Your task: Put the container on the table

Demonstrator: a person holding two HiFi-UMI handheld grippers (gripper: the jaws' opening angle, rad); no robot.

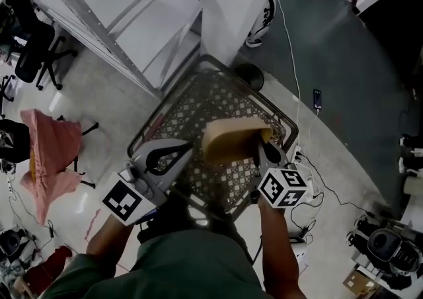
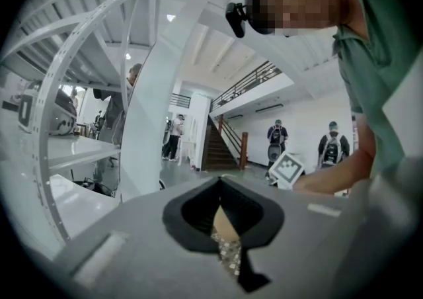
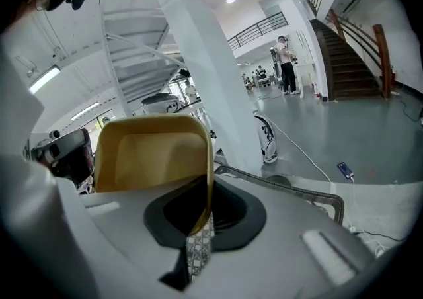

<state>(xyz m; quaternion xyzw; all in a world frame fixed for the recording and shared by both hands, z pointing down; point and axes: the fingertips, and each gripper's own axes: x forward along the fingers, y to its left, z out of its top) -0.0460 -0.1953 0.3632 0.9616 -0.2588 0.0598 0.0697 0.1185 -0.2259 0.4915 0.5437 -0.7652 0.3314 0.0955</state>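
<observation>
Container (image 1: 228, 140), tan, hangs pinched at its rim in right tongs (image 1: 264, 149) over mesh table (image 1: 221, 96); left tongs (image 1: 186, 149) closed, empty.

Two claws are in view: one left claw (image 1: 182, 152) and one right claw (image 1: 262, 144). One tan container (image 1: 228, 140) sits in the right claw. One patterned tabletop (image 1: 221, 96) lies beneath both claws. One phone (image 1: 318, 98) lies beyond the right claw, and one pink cloth (image 1: 46, 152) lies left of the left claw.

Container (image 1: 230, 140) smooth, matt, probably plastic; table (image 1: 218, 102) top metal lattice.
</observation>
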